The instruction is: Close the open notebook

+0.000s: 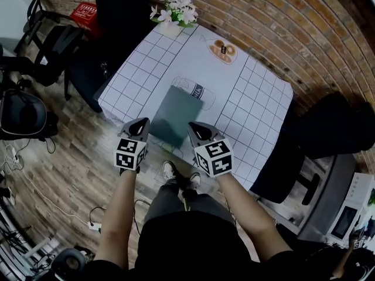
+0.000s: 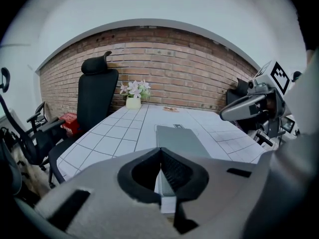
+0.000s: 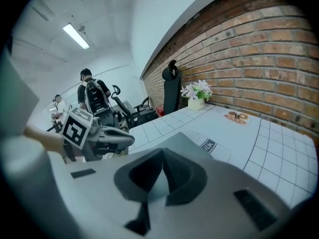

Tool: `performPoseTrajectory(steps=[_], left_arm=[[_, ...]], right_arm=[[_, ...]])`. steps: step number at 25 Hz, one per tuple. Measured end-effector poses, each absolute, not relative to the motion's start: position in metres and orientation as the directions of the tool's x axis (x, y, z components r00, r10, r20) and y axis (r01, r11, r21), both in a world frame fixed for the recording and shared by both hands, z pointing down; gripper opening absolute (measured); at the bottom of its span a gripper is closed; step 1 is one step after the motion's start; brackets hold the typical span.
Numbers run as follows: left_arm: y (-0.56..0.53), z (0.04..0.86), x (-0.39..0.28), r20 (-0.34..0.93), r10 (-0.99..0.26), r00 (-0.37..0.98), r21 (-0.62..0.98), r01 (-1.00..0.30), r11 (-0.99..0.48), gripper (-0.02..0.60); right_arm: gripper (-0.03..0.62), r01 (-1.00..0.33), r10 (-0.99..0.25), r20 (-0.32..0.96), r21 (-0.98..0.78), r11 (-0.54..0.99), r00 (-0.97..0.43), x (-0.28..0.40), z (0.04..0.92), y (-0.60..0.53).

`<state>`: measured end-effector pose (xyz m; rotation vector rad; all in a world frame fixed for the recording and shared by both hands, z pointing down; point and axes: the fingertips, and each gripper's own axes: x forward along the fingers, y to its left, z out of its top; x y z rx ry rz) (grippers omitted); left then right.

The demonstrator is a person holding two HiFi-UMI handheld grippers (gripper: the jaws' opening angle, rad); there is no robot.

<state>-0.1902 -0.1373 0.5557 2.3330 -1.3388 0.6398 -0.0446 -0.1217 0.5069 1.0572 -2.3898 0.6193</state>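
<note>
**Notebook lies shut at the near edge, both tools empty**

From my head view the notebook (image 1: 177, 116) is closed, with its dark grey cover up. It lies flat on the counter (image 1: 258, 116), about midway along the near edge. Its long axis runs from that edge toward the far edge by the brick wall (image 1: 275, 22), roughly parallel to the counter's side edges. The near short end reaches the near edge; I cannot tell whether it overhangs.

My left tool (image 1: 139, 126) hangs just off the notebook's near left corner and my right tool (image 1: 196, 130) just off its near right corner. Neither touches the cover. In its own view the left tool (image 2: 160, 153) has its jaws pressed together with nothing between them. The right tool (image 3: 162, 152) is likewise pressed together and empty.

A printed carton outline (image 1: 196, 91) on the cloth sits at the notebook's far end. Both sides of the notebook are bare grid cloth out to the left and right edges, and so is the stretch beyond it. A white pot (image 1: 171, 29) stands at the far left corner and holds white and pink flowers (image 1: 176, 9). Two brown rings (image 1: 223, 50) lie near the far edge; printed or real, I cannot tell. A black chair (image 1: 114, 22) crowds the left edge, and another chair (image 1: 337, 124) stands off the right edge.
</note>
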Motion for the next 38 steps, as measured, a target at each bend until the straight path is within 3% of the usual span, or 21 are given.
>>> performPoseTrajectory(steps=[12, 27, 38], left_arm=[[-0.121, 0.473, -0.154, 0.453, -0.760, 0.466, 0.081, -0.871, -0.485, 0.025], [-0.085, 0.315, -0.169, 0.120, -0.894, 0.431, 0.006, -0.901, -0.434, 0.025], [-0.050, 0.266, -0.157, 0.052, -0.891, 0.451, 0.020, -0.892, -0.451, 0.025]], right_arm=[[0.014, -0.824, -0.710, 0.430, -0.177, 0.539, -0.557, 0.030, 0.429, -0.114], [0.014, -0.889, -0.862, 0.233, -0.215, 0.405, -0.450, 0.135, 0.326, -0.088], [0.014, -0.927, -0.915, 0.187, -0.195, 0.321, -0.357, 0.190, 0.291, -0.058]])
